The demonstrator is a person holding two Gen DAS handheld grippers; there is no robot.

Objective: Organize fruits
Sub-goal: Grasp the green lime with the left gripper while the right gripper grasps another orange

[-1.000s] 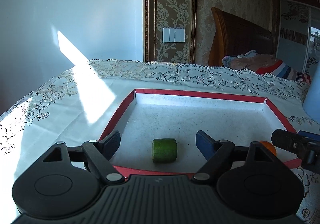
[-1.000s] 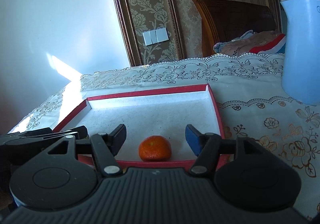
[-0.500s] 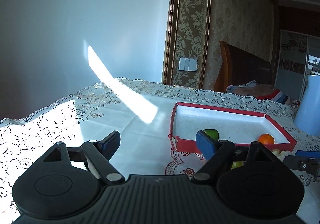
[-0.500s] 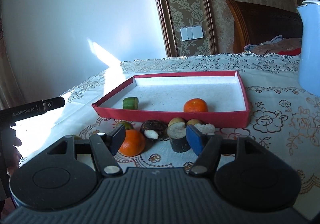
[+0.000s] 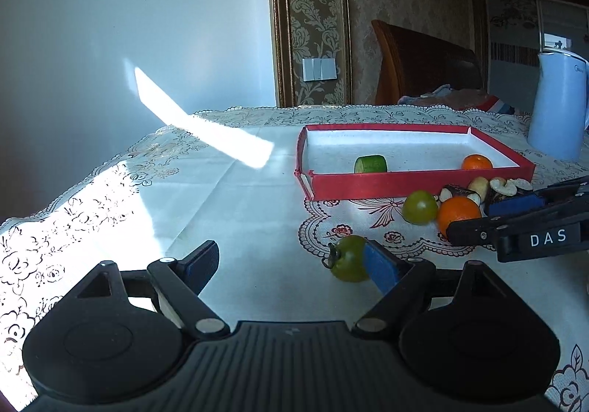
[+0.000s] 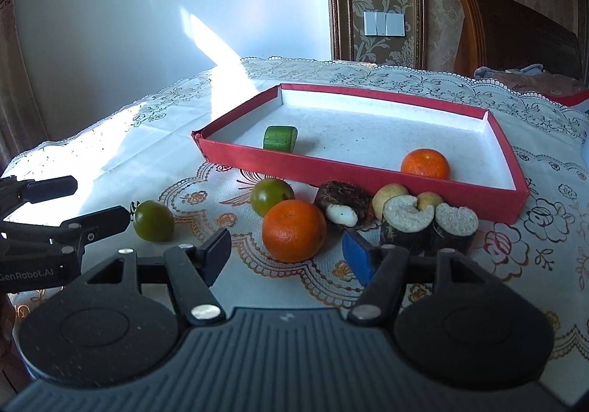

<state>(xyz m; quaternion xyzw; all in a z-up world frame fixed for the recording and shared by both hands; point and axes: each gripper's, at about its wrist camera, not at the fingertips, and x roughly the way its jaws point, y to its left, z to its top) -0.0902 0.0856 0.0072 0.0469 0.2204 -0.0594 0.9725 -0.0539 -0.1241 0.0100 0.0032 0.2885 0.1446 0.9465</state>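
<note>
A lace-patterned tablecloth carries a red tray holding a cucumber piece and a tangerine, mid-frame. Below it, both the left gripper and the right gripper gape empty, a loose tangerine just ahead of the right one.

We see a hard sunbeam glaring across wall and tablecloth; edges bow, corners dim

Both wrist cameras sit low over the table, looking forward and slightly down past their own jaws; both share the red tray close ahead.
</note>
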